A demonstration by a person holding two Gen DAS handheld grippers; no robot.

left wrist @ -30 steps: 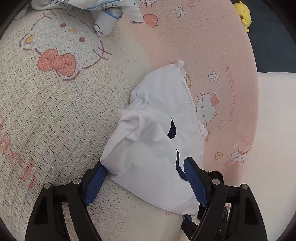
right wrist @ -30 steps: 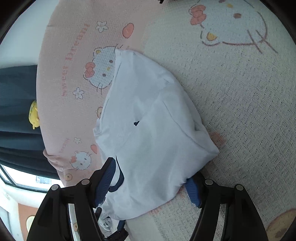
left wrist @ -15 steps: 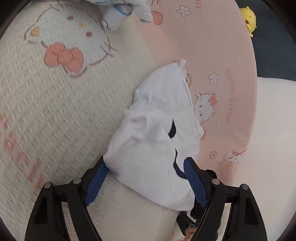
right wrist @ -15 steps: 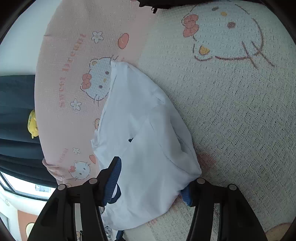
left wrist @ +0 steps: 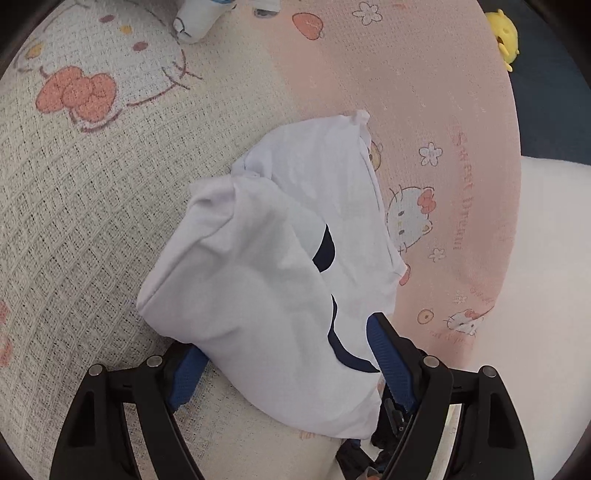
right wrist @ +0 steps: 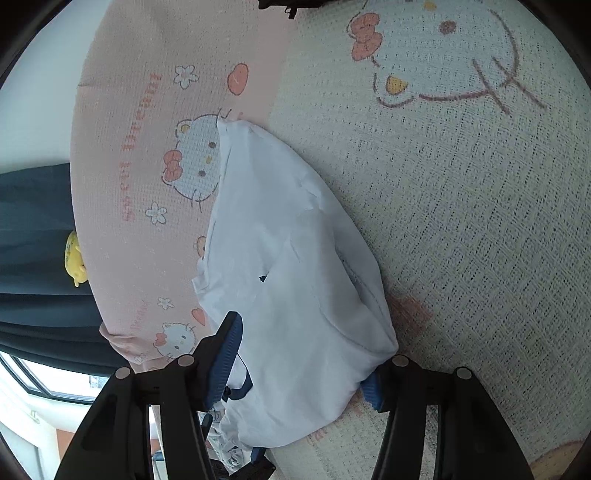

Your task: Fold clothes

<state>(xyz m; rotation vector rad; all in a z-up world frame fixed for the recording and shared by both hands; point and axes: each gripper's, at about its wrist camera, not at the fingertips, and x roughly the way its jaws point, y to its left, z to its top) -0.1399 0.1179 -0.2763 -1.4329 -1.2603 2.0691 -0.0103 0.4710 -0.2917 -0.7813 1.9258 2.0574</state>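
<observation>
A white garment [left wrist: 266, 280] with dark navy trim lies bunched on the blanket [left wrist: 92, 221], folded over itself into a rough, puffy bundle rather than a flat stack. It straddles the line where the cream waffle-weave part of the blanket meets the pink border printed with cartoon cats, small flowers and lettering; its far corner reaches onto the pink strip beside one of the cat faces. A navy curved band shows along a fold near the middle, and another runs down toward the near edge. The left gripper [left wrist: 284, 354] sits at the near end of the bundle with its blue-padded fingers spread wide on either side of the cloth; the fabric drapes over and between them, and nothing is pinched. The right gripper [right wrist: 299, 354] stands the same way at the garment [right wrist: 295, 280] from the other side, fingers parted, the white cloth bulging between the pads and a navy loop hanging beside the left-hand finger. Farther off on the cream field [right wrist: 480, 221] is a big printed cat face with a coral bow. At the top edge of the left view another pale garment [left wrist: 199, 14] with blue print peeks in. Beyond the pink border lies dark blue fabric with a small yellow toy [left wrist: 504, 33] on it.
</observation>
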